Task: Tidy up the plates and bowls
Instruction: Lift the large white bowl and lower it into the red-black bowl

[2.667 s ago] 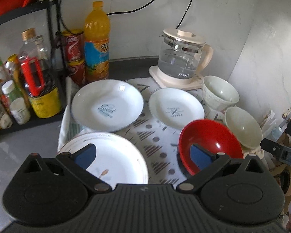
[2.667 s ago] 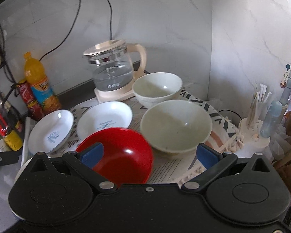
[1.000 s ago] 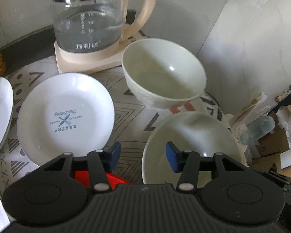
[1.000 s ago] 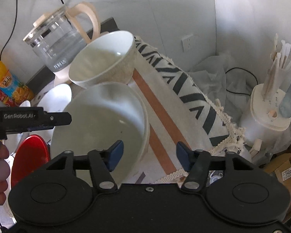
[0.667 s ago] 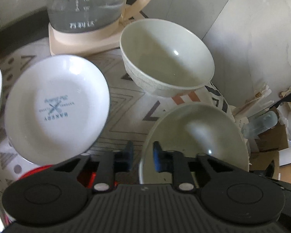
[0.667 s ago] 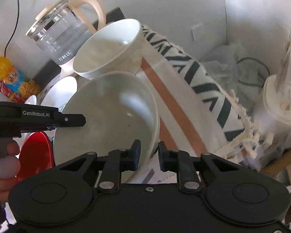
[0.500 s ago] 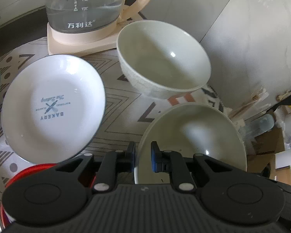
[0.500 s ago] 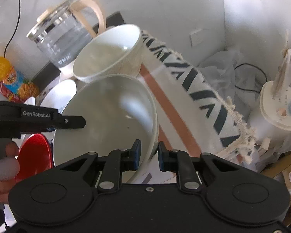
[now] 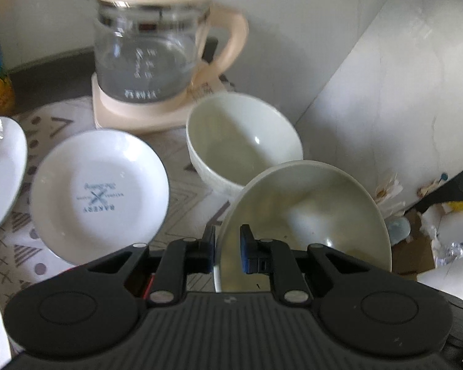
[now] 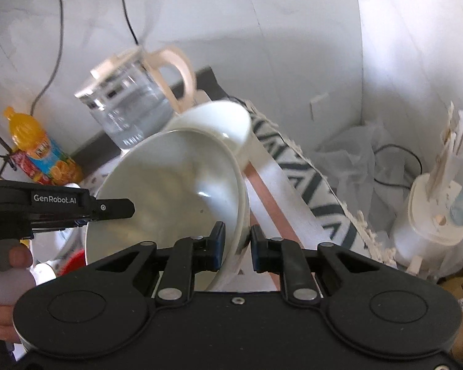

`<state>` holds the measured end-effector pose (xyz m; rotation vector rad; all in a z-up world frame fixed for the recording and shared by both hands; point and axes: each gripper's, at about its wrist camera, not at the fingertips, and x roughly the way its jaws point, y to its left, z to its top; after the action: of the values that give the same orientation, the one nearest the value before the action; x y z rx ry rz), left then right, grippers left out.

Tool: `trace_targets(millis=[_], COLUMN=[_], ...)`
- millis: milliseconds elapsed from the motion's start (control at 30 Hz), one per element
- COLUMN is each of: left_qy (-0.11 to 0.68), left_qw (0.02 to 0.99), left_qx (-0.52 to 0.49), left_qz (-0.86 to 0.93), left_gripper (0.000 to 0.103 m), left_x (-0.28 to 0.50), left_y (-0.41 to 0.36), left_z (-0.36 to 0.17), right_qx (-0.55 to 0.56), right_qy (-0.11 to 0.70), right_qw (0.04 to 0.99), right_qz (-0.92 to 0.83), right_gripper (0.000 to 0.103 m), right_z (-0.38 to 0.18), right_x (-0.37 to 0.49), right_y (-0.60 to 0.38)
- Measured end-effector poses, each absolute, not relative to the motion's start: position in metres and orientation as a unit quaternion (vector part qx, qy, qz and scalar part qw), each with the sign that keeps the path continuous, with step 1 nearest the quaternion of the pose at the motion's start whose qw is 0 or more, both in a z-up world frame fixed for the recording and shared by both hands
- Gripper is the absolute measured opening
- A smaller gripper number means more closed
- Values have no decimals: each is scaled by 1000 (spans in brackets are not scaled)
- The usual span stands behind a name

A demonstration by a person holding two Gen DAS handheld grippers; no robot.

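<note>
Left claw: our left gripper (image 9: 227, 248) is pinching the near-left rim of the wide bowl (image 9: 308, 215), one pad inside and one outside.

Right claw: same deal on the other side, our right gripper (image 10: 235, 246) is clamped on the rim of that wide bowl (image 10: 169, 191), wall sandwiched between the pads.

What just changed: a second ago both claws were only half closed around the rim and the bowl sat flat on the mat. Now both pairs of fingers have come together on it and the bowl looks lifted and tipped, its far edge overlapping the deep bowl (image 9: 244, 145) behind it.

Where the bowl is: up off the patterned mat (image 9: 182, 169) as far as we can judge, just in front of the deep bowl and partly covering it in both views. We can't tell if the two are touching.

Other stuff: small plate (image 9: 98, 191) lies to the left on the mat, kettle (image 9: 151, 46) at the back, a sliver of the red bowl (image 10: 74, 259) peeks out under the wide one.

What it means: grab is done, so we reckon the next bit is nesting it with another bowl, maybe the deep one behind. With both of us on opposite rims, uneven pull could twist it or clip the other bowl's rim.
</note>
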<state>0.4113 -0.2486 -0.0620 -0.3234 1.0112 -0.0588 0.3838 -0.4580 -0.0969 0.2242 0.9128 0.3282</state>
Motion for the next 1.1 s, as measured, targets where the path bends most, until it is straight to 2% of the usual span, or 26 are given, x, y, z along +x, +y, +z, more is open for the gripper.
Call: trace_targets(millis=[467, 1100], left_qy=[440, 445], left_qw=[880, 867], left_qx=[-179, -214], left_qz=[11, 69], left_gripper=[14, 15], left_x=[367, 320], left_y=[-210, -157], left_z=[-28, -28], right_qx=[97, 79], right_qy=[403, 420], right_qw=[888, 869], right_qz=[196, 248], right_gripper=[17, 17], right_z=[-64, -65], right_x=[365, 343], right_y=[-423, -366])
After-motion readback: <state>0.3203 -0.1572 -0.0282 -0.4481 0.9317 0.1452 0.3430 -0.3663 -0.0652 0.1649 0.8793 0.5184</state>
